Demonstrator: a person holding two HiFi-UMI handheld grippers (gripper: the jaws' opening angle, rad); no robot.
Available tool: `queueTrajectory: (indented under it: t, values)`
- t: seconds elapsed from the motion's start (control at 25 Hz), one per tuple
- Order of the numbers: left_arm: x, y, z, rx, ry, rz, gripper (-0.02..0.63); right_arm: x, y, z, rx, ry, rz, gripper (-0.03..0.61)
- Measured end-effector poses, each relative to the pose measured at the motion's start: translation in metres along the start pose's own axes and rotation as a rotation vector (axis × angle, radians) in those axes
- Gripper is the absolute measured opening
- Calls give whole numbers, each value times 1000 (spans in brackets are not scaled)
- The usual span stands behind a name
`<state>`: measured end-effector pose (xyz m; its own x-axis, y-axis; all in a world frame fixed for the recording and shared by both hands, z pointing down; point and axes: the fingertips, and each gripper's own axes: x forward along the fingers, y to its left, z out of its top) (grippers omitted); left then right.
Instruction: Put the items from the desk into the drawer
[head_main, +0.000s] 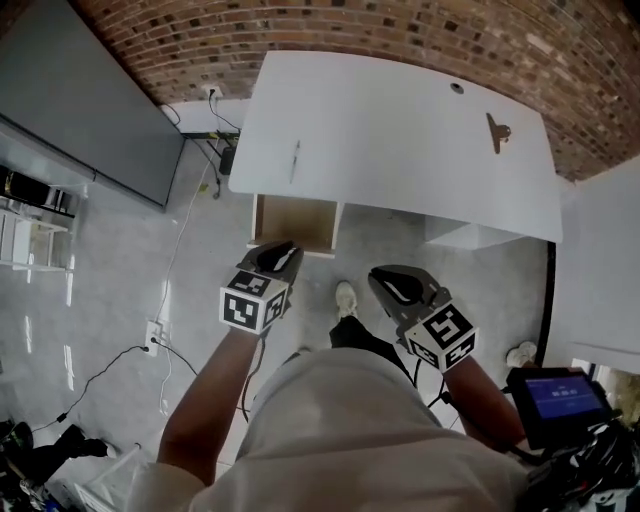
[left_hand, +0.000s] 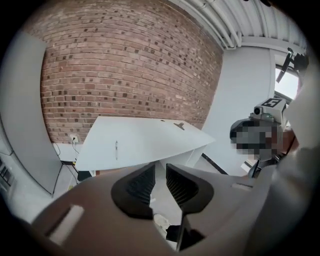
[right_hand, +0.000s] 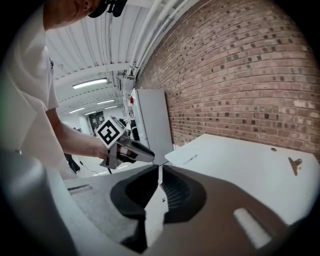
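We hold the left hand-held gripper (head_main: 277, 252) slightly open and the right hand-held gripper (head_main: 386, 281) closed, both empty. The thin pen (head_main: 295, 160) could roll off the worktop (head_main: 400, 130) or miss the drawer (head_main: 293, 222).

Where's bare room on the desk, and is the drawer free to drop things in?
The desk is bare across its wide middle, between the pen at left and the clip at right. The open drawer looks empty. Tightest spot: its front edge, where the left gripper hovers.
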<state>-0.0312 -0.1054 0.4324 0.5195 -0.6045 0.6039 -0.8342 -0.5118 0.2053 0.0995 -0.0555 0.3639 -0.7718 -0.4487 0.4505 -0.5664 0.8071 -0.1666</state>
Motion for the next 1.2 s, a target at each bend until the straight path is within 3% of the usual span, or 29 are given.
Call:
queueTrajectory:
  t: [0.16, 0.4, 0.8, 1.0, 1.2]
  values:
    - [55, 35, 27, -2, 27, 67, 80, 7, -49, 2, 12, 20, 27, 25]
    - [145, 88, 48, -27, 133, 139, 80, 9, -126, -8, 51, 53, 56, 25]
    - [216, 176, 47, -21, 326, 215, 80, 12, -171, -24, 137, 96, 14, 25]
    - [246, 198, 37, -62, 401, 219, 80, 16, -187, -33, 159, 107, 7, 25]
    - [267, 215, 25, -42, 491, 244, 80, 19, -201, -40, 188, 99, -6, 25]
